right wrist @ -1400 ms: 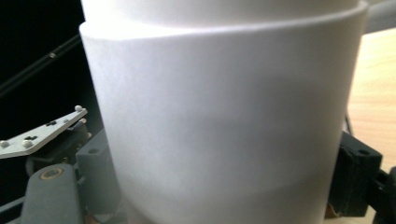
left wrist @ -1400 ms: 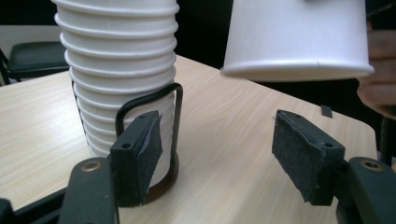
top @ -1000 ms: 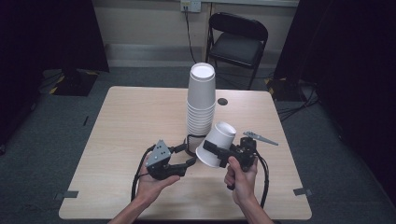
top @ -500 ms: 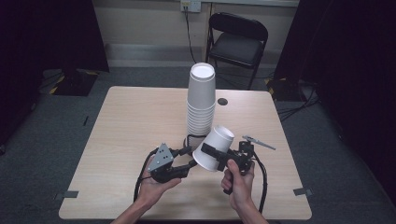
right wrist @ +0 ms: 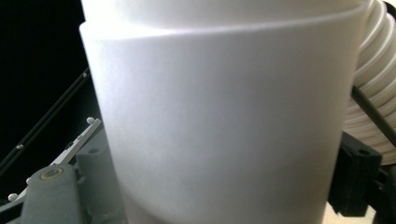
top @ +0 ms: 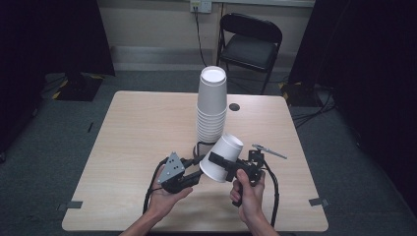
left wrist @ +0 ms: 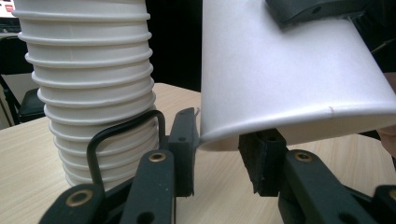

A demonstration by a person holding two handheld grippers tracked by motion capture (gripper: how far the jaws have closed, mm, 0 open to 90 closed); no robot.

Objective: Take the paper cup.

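one white cup [top: 222,158] sits tilted in the right gripper [top: 231,167], fingers clamped on its wall above the table [top: 128,147], just in front of the cup stack [top: 211,110]. left gripper [top: 194,169] fingers [left wrist: 184,149] have been closing around the cup's rim, whether they actually press it is hard to make out. cup's inside is hidden.

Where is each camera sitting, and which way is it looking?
High view: up above the person's side, looking forward and down at the table; forearms, both hands, left claw and right claw show.
Left gripper view: rides the left claw, looking along its black jaws at the paper cup's rim between them.
Right gripper view: rides the right claw, very close to the paper cup it grips.
All three share that cup and the cup stack.
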